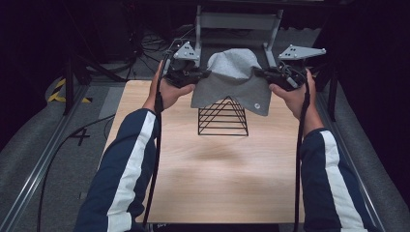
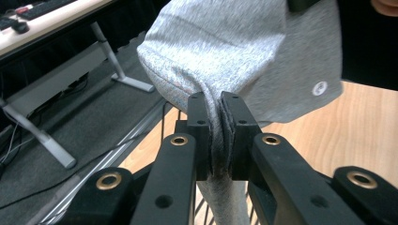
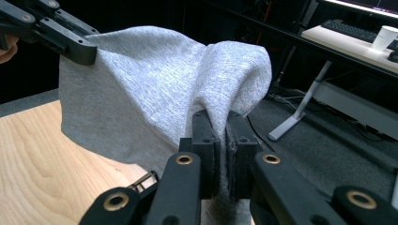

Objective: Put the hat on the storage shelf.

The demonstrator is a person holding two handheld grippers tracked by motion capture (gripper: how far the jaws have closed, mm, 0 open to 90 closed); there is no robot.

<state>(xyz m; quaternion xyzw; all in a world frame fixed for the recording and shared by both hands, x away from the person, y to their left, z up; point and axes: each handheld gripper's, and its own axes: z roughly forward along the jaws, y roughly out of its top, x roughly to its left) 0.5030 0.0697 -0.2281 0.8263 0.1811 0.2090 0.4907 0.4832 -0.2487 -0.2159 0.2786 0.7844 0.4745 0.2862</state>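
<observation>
Your left gripper (image 1: 205,74) and right gripper (image 1: 258,73) each pinch an edge of the grey cloth (image 1: 232,79), upper centre of the high view. It hangs over the black wire rack (image 1: 223,117), hiding its top.

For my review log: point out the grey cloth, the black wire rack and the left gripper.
grey cloth (image 1: 231,82), high view, middle of the hanging fabric.
black wire rack (image 1: 223,123), high view, front wires.
left gripper (image 2: 220,133), left gripper view, between its jaw tips.
</observation>
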